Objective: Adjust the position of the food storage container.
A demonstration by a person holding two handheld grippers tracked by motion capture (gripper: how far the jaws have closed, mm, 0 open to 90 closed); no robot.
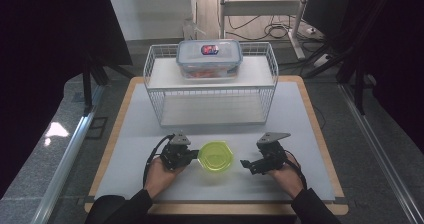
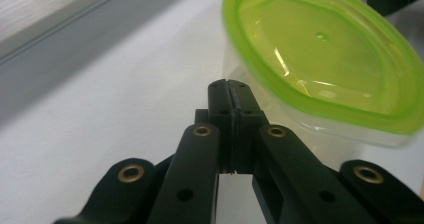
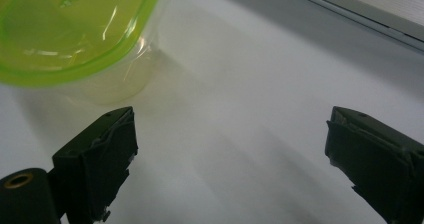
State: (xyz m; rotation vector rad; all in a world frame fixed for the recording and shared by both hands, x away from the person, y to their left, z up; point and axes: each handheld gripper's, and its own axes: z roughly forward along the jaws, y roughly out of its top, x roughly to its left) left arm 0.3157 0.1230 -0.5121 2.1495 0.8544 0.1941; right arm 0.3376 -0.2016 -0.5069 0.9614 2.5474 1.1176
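Here the white worktop (image 1: 300,134) carries a wire rack (image 1: 210,84) well beyond both grippers. The green-lidded container (image 1: 215,156) sits between them, just beside the left gripper (image 1: 192,155), whose jaws are pressed together; the right gripper (image 1: 246,164) stands spread, empty.

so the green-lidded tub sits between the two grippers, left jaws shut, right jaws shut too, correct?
Not quite. The right gripper has its jaws wide open with bare table between them, as the right gripper view shows. The rest holds: the green-lidded tub sits between the two grippers, and the left gripper has its jaws shut.
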